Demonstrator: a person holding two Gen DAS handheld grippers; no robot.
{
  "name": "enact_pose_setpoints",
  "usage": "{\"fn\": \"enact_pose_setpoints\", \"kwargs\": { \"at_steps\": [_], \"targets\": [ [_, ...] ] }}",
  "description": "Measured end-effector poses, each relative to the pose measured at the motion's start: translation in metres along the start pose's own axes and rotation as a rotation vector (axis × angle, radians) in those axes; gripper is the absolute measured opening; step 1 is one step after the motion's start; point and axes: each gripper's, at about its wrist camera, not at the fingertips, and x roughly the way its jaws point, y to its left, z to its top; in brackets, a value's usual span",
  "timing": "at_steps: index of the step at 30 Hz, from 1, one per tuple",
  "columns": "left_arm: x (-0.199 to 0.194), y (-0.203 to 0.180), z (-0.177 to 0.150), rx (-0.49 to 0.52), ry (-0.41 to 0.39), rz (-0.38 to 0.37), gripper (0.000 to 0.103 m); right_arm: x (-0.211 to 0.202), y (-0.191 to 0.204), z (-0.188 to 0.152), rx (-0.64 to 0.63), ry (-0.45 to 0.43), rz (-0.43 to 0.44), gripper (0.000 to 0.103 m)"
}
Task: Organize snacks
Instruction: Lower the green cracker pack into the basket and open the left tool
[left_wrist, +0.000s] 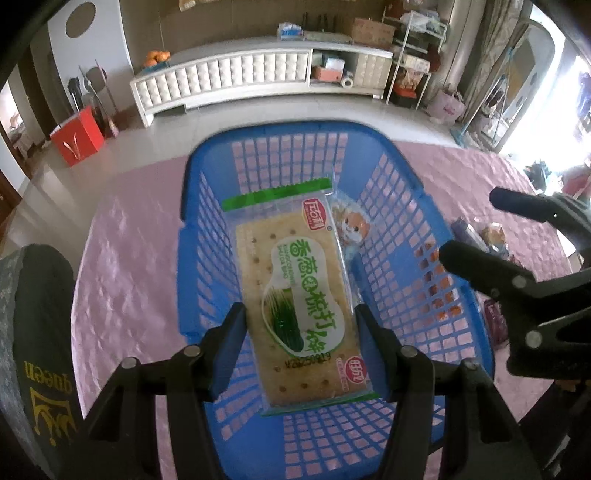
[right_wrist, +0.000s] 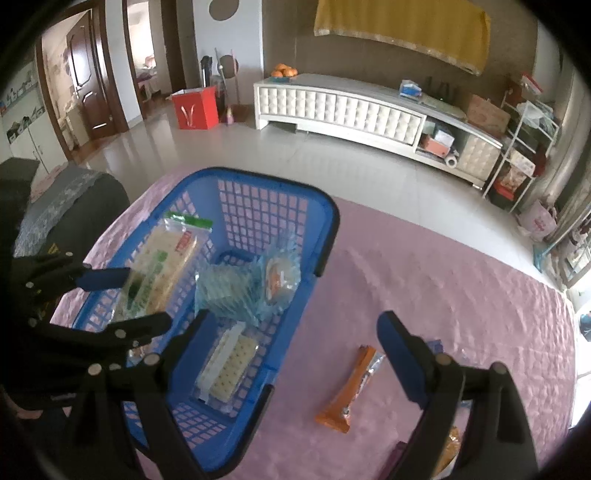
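A: What is held at this moment, and where?

B: A green-labelled cracker packet (left_wrist: 301, 299) is grasped across its width by the left hand-held gripper (left_wrist: 299, 347), its blue pads pressed on both long edges. It is carried over the blue basket (left_wrist: 192, 206), which fills the centre of the left wrist view and stands on the pink-covered desk (left_wrist: 122, 258).

A: And the right hand-held gripper (right_wrist: 291, 354)?

B: It is released, jaws wide, with nothing between them. In the right wrist view it is seen low in the frame, one finger over the basket's near corner and the other over the desk.

A: What could go wrong from here?

B: The packet is pinched near its lower end only, so the long free end could tip if the grip is loosened too high, and a corner could be caught on the basket's rim. A clear-wrapped pastry (right_wrist: 282, 278) and a pale wafer packet (right_wrist: 229, 363) already lie inside (the pastry looks soft), and they could be crushed if the crackers are pressed down on them.

A: Anything else?

B: The two hand-held grippers are close together at the basket's edge, so a collision is judged possible if both are moved inward at once. An orange snack bar (right_wrist: 349, 391) is left on the desk at lower centre, just beside the right finger, and it could be nudged away by a careless approach.
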Motion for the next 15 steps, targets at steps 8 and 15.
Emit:
{"fn": "enact_pose_setpoints", "kwargs": {
  "at_steps": [8,15],
  "targets": [
    [0.006,-0.006,-0.005,0.020,-0.001,0.044,0.063,-0.002,-0.004,-0.008,0.040,0.008,-0.003,0.091],
    [-0.020,-0.016,-0.011,0.046,-0.108,0.048,0.067,-0.022,-0.001,-0.012,0.048,-0.012,-0.005,0.091]
  ]
}}
